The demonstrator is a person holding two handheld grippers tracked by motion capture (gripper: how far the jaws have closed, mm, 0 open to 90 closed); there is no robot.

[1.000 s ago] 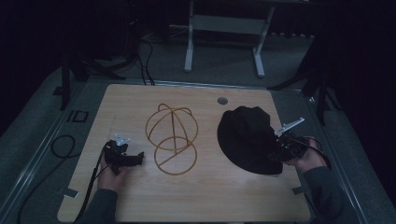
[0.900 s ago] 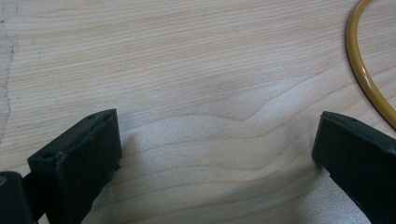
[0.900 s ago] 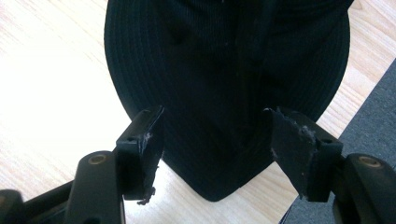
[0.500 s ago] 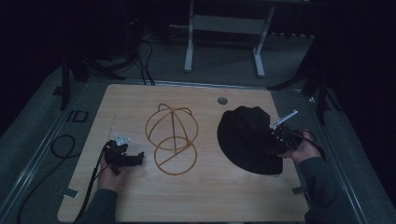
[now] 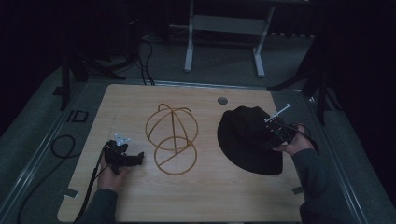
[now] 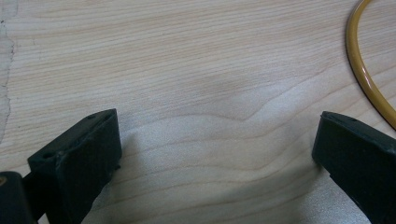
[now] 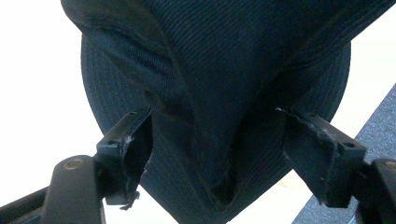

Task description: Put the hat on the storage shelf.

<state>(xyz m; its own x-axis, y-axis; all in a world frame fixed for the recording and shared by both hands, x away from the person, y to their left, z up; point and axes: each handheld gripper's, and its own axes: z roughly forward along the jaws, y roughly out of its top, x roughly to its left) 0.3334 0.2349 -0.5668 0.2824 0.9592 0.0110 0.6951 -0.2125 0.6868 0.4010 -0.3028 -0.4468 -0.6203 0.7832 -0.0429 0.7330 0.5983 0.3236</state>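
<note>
A black brimmed hat (image 5: 245, 142) lies on the right part of the wooden table (image 5: 210, 196). My right gripper (image 5: 267, 135) reaches over the hat's right side. In the right gripper view its jaws have just been opening and stand wide; a raised fold of the hat's crown (image 7: 210, 93) sits between them, and the right gripper (image 7: 215, 121) is not pressing on it. A gold wire hat stand (image 5: 172, 140) stands mid-table. My left gripper (image 5: 138, 158) rests on the table left of the stand, open and empty (image 6: 217, 126), with the stand's base ring (image 6: 362, 70) just beyond one jaw.
A round cable hole (image 5: 222, 100) sits near the table's far edge. A black cable loop (image 5: 60, 144) lies on the floor at the left. A white metal frame (image 5: 224, 28) stands behind the table. Dark stand legs flank both far corners.
My right hand has moved left and a little away from the person, farther onto the hat. The left hand and the wire stand have stayed where they were.
</note>
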